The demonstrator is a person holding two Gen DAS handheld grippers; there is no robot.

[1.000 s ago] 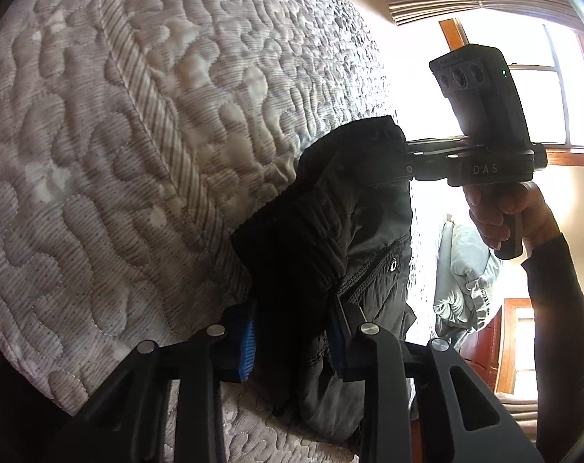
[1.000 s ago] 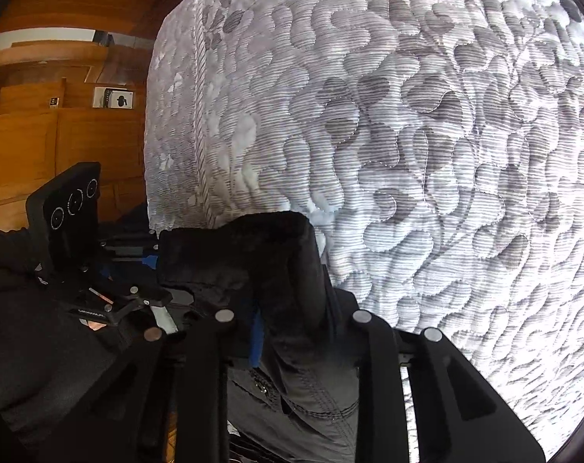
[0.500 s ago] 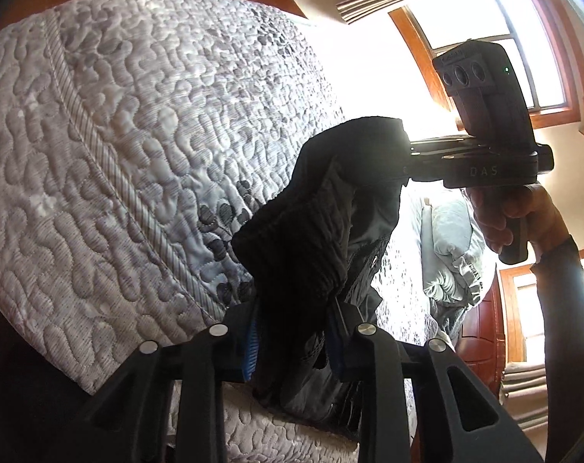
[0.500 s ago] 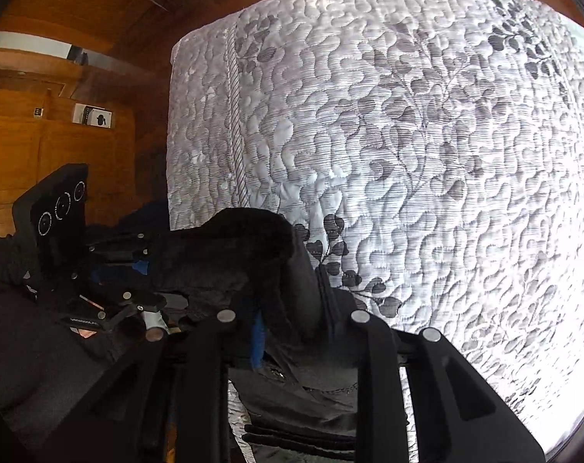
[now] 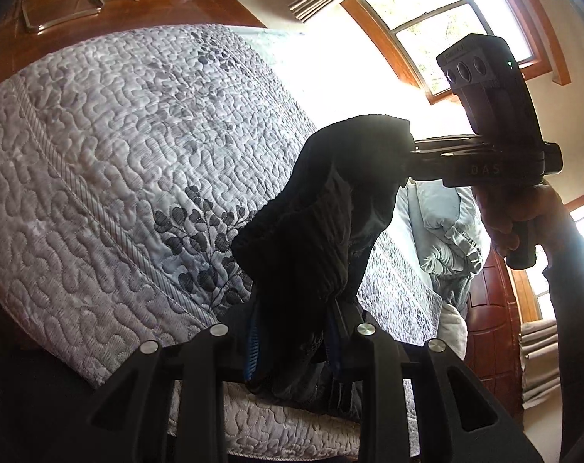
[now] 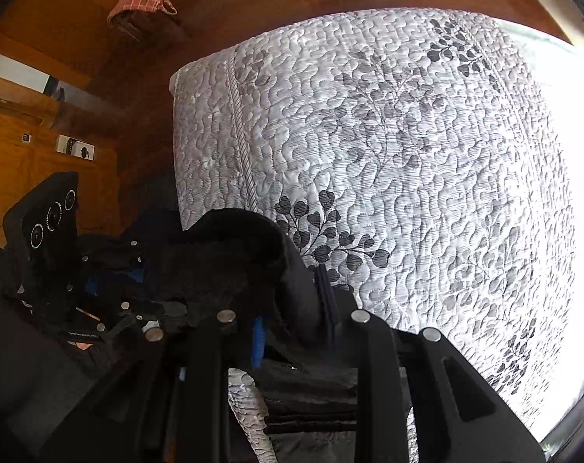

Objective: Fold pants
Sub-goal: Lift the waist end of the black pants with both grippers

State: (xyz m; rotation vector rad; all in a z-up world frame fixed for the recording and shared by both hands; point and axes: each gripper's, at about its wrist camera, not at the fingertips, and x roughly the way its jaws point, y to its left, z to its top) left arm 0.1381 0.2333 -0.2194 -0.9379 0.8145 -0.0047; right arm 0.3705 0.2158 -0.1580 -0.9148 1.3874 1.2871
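Two grips hold the pants (image 5: 323,227) above the quilt (image 5: 118,162): our left gripper (image 5: 294,341) is pinched down on a thick bunch of dark cloth, and our right gripper (image 6: 294,330) is clamped just as narrowly on another bunch, so neither has room to spare between its pads. The pants hang off the quilt between the two, with the slack drooping toward the quilt's near edge; how much of the cloth rests on the quilt below, we cannot tell.

We judge the step in hand to be lifting the garment clear so it can be spread or doubled over. To do it well, we should raise both grips evenly, so neither bunch is dragged out of its pads. We should draw them apart only until the cloth between them goes flat, not taut. Keep the hanging part over the quilt's middle, well away from the pillows (image 5: 446,231) beyond its far end, and lower it slowly so the fold lands straight.
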